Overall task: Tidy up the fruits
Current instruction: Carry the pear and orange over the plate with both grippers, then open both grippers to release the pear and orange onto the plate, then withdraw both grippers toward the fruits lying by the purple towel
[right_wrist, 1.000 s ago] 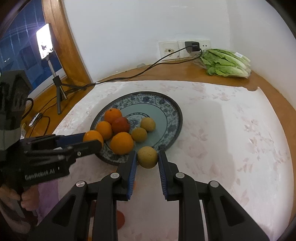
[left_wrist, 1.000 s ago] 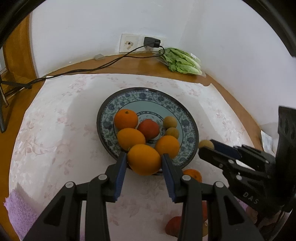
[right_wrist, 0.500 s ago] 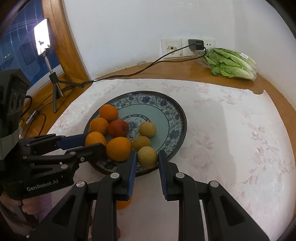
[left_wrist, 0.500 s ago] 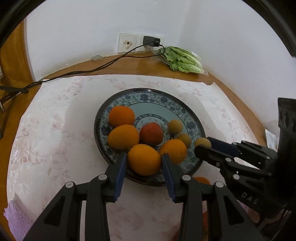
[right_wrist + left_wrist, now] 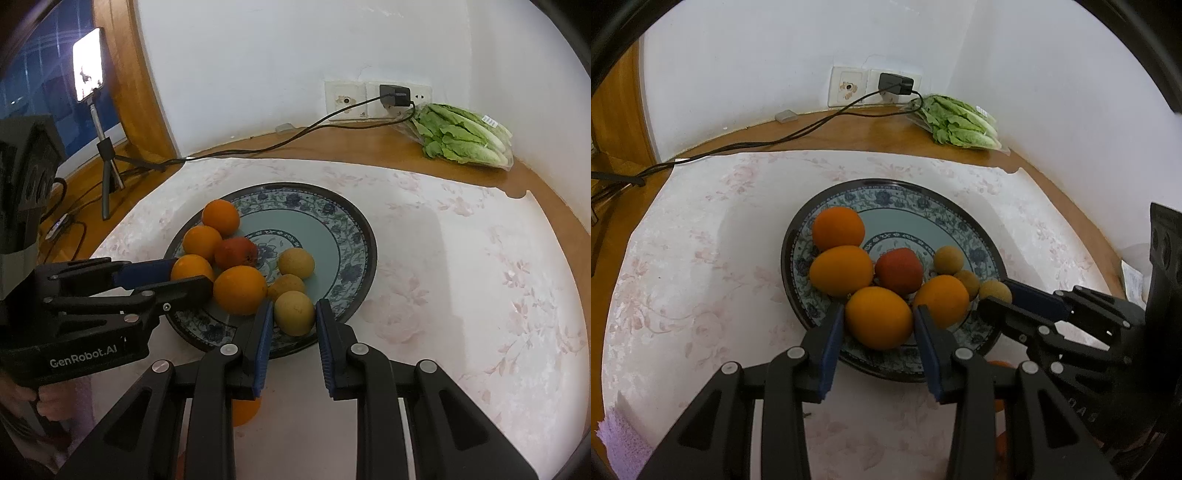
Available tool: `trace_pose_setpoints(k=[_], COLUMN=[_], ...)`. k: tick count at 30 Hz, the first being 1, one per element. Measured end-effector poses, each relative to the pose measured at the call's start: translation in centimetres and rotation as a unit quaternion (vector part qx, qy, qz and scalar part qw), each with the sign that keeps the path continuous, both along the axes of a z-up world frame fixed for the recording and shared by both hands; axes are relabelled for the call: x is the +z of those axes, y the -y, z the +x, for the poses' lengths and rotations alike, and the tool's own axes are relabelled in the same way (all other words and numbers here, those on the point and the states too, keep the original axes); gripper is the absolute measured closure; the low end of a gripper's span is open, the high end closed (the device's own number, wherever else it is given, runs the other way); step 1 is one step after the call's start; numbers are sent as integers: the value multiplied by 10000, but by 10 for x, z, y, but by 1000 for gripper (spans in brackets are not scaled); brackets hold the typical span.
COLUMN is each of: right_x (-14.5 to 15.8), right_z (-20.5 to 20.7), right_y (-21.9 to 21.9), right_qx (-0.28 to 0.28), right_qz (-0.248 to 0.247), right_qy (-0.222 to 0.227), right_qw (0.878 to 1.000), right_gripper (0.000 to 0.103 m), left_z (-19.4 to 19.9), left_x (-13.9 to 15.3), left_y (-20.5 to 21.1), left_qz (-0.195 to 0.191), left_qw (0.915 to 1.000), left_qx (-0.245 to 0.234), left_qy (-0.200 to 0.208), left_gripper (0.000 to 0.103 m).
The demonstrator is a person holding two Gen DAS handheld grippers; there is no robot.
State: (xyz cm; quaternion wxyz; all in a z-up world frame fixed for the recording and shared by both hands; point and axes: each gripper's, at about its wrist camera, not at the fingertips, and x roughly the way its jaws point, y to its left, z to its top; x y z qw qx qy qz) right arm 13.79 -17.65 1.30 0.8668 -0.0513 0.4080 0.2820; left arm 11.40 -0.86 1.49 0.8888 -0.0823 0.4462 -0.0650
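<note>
Left claw (image 5: 879,325) closed around an orange (image 5: 878,317), held over the near rim of the plate (image 5: 886,192). Ahead of it, more oranges and a red fruit (image 5: 898,271) already on the plate, bunched toward the left half. To its right, three small brownish fruits, the nearest of them (image 5: 294,312) sitting between the blue pads of the right claw (image 5: 294,325). Seems gripped, though hard to tell whether the pads press it or just bracket it, or whether it already rests on the plate. Right claw also over the near rim, just beside the left one, the two tools close but apart.

Step in hand, by the look of it: delivering both fruits onto the plate at once. Most of the job appears done, yet one orange (image 5: 243,411) shows on the tabletop below the right claw, partly hidden.

Next move likely calls for lowering each fruit until it rests on the plate, then opening the pads gently so nothing rolls. Round fruit on a shallow dish could nudge its neighbours or slip off the rim. Worth setting the orange against the pile ahead, then fetching the leftover.

Beyond the plate, far from both claws: lettuce (image 5: 960,122) by the wall.
</note>
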Motion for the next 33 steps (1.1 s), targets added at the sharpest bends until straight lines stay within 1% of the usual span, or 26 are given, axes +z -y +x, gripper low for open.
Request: trace_pose_setpoints(k=[6,9,11,13,16,27,33], right_x=[0,0,2,4,8,25,29], right_z=[0,1,-1,-2,-7,-31,-46], right_y=[1,2,3,4,7,17,24], right_qx=[24,26,7,-18,-36,-69,-105], right_qz=[65,174,193,177,213,246,304], right_qy=[-50,-118,-113,-86,-65,73,41], right_qw=[10000,9998,9997,9998,9997,9996,9995], right_gripper=[79,74,69,68,67,65,65], left_z=[-4,-6,-8,-10,-16,-38,-54], left_x=[1,3,5,7,12,25,29], left_y=[4,3,3,3,0,-10,-16], left_qz=[112,76,69,70,43,-80,-120], left_qw=[9999,10000,10000,10000,10000,9998,9996], left_qx=[-47,-54,-57,-45,2,178,248], left_qy=[4,-20,-27,-20,-13,-31,-48], left_gripper=[62,62,61,60,56,55,55])
